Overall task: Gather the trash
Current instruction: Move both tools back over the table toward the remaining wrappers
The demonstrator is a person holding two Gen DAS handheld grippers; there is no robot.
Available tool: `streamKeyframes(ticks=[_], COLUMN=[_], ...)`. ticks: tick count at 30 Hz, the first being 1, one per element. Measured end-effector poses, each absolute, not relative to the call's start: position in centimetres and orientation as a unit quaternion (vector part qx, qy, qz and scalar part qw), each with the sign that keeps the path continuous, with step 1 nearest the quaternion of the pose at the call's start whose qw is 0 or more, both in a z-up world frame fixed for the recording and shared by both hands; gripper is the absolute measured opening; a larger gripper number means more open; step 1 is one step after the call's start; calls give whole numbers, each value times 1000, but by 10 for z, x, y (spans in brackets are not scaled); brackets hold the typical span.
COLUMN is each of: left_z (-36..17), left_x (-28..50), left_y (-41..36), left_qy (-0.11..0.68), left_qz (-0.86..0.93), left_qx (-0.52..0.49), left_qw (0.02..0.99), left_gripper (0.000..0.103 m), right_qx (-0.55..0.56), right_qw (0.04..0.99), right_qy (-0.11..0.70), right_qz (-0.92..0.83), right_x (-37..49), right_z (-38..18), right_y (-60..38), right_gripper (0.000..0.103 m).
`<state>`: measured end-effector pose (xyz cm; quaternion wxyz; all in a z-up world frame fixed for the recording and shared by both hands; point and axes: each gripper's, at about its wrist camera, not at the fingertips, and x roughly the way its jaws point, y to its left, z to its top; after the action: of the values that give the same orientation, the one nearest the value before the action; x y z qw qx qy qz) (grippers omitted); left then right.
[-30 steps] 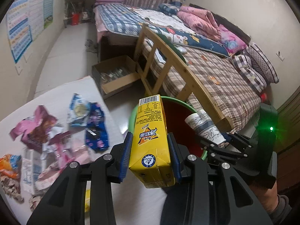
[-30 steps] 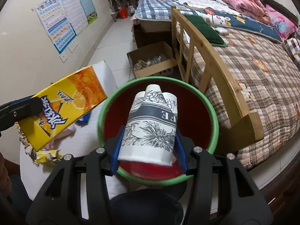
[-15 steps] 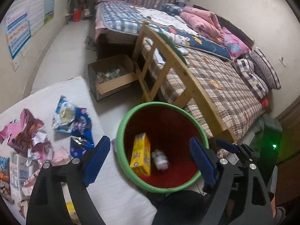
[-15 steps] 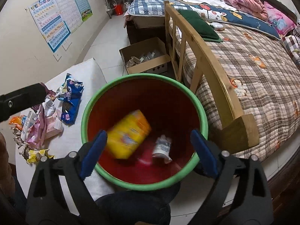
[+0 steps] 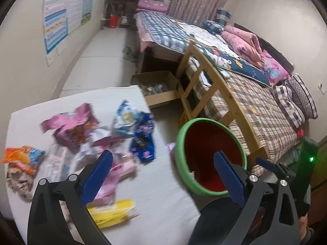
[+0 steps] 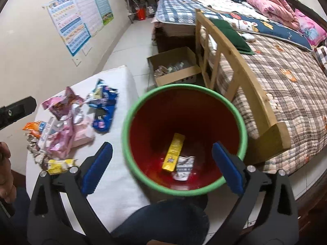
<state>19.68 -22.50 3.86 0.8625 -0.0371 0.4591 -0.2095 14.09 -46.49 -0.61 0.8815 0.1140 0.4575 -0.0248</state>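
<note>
Both the left hand-held gripper (image 5: pixel 163 175) and right hand-held gripper (image 6: pixel 162 166) are spread wide, empty. A yellow drink carton (image 6: pixel 173 155) and crumpled paper cup (image 6: pixel 184 168) lie inside the green-rimmed red bin (image 6: pixel 130 110); crumpled snack wrappers (image 5: pixel 81 130) are scattered on the white surface (image 5: pixel 163 204) beside it.

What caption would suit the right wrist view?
Open right tool above green-rimmed red plastic bin holding yellow drink carton and crumpled paper cup.
</note>
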Motion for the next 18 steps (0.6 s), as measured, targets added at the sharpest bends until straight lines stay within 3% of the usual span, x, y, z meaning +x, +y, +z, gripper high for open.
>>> streamKeyframes(ticks=[18], left_z=[31], left_x=[145], left_y=[-29], left_qy=[451], left_qz=[-89], left_qx=[-83], left_qw=[884], left_gripper=[95], right_qx=[63], right_qw=[880], right_qy=[466], right_qz=[71], right_x=[145], right_z=[-1], right_y=[-316], right_gripper=[97])
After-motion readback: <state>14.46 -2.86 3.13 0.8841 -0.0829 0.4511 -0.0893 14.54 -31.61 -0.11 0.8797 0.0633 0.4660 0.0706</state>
